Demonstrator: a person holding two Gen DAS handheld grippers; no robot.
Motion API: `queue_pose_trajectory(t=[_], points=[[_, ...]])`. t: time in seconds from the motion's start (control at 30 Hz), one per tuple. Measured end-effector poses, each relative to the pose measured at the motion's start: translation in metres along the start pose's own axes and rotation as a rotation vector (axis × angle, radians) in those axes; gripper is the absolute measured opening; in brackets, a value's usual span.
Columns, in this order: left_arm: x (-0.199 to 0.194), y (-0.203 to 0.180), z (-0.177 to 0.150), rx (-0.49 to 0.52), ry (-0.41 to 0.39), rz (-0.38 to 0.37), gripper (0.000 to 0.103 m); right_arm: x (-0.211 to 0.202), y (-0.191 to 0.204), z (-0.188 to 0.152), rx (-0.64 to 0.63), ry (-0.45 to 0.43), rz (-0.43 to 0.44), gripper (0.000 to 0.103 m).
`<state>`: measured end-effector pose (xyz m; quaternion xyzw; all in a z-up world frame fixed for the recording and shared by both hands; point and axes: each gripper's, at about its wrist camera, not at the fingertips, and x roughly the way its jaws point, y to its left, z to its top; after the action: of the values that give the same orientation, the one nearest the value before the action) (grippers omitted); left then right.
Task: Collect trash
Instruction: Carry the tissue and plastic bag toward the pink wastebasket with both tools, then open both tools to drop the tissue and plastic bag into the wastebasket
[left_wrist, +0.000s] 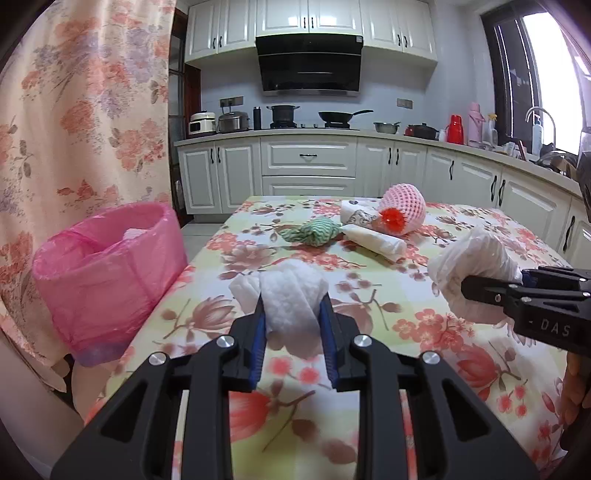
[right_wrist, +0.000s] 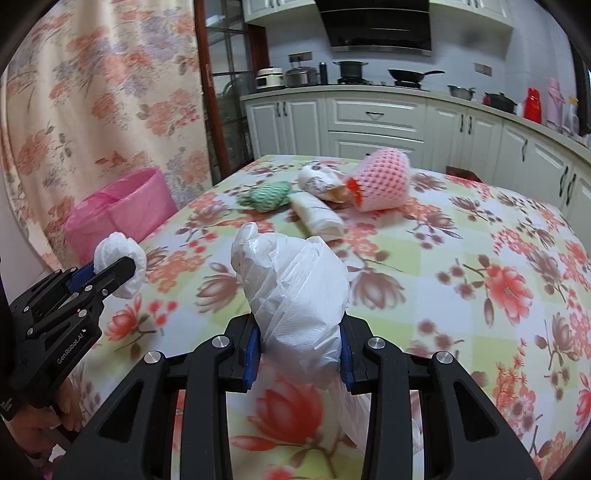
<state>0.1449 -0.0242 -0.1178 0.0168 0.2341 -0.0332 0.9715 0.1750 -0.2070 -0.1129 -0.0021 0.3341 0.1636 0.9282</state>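
Observation:
My left gripper (left_wrist: 291, 314) is shut on a crumpled white tissue wad (left_wrist: 291, 295), held above the flowered table (left_wrist: 406, 306). The same wad (right_wrist: 118, 258) shows at the left gripper (right_wrist: 114, 271) in the right wrist view. My right gripper (right_wrist: 299, 343) is shut on a bundle of white plastic bag and paper (right_wrist: 295, 291), also seen at the right of the left wrist view (left_wrist: 476, 266). A bin with a pink liner (left_wrist: 110, 273) stands off the table's left edge, left of both grippers. Further trash lies at the table's far end: a green-white wad (left_wrist: 314, 230), a white folded packet (left_wrist: 373, 240), a pink foam net (left_wrist: 400, 212).
A flowered curtain (left_wrist: 85, 110) hangs behind the bin. Kitchen counters with pots and a pan (left_wrist: 343, 117) run along the far wall. A person's hand (right_wrist: 40, 424) holds the left gripper's handle. A patterned white roll (right_wrist: 317, 181) lies beside the foam net (right_wrist: 384, 181).

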Motion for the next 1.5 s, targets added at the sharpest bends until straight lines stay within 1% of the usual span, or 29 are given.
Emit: queue_pose_trajectory(t=[0.3,0.47,0.57,0.73,0.9,1.07,1.13,1.23,1.37,1.43,1.47,1.5], points=[[-0.018,0.027,-0.003,-0.014,-0.026,0.042,0.026,0.004,0.041,0.006,-0.076,0.005,0.062,0.034],[-0.029,0.049,0.0,-0.023,-0.044,0.08,0.026,0.009,0.062,0.018,-0.117,0.005,0.099,0.034],[-0.033,0.061,0.003,-0.026,-0.049,0.099,0.026,0.014,0.08,0.031,-0.154,0.001,0.143,0.034],[-0.039,0.09,0.018,-0.047,-0.064,0.142,0.026,0.021,0.106,0.057,-0.189,-0.017,0.211,0.034],[-0.036,0.126,0.042,-0.051,-0.079,0.192,0.026,0.034,0.131,0.085,-0.215,-0.034,0.263,0.034],[-0.023,0.165,0.069,-0.049,-0.072,0.227,0.026,0.049,0.154,0.112,-0.249,-0.048,0.327,0.034],[-0.014,0.184,0.08,-0.065,-0.066,0.241,0.026,0.054,0.162,0.121,-0.252,-0.047,0.343,0.034],[0.002,0.207,0.095,-0.078,-0.042,0.244,0.026,0.065,0.175,0.134,-0.261,-0.046,0.354,0.034],[0.021,0.227,0.103,-0.073,-0.026,0.272,0.031,0.081,0.194,0.149,-0.269,-0.049,0.386,0.034],[0.028,0.236,0.103,-0.077,-0.017,0.296,0.041,0.089,0.201,0.153,-0.271,-0.046,0.396,0.034],[0.032,0.243,0.102,-0.087,-0.013,0.307,0.048,0.093,0.205,0.156,-0.272,-0.042,0.394,0.034],[0.035,0.248,0.102,-0.094,-0.008,0.307,0.048,0.098,0.209,0.159,-0.274,-0.036,0.392,0.034]])
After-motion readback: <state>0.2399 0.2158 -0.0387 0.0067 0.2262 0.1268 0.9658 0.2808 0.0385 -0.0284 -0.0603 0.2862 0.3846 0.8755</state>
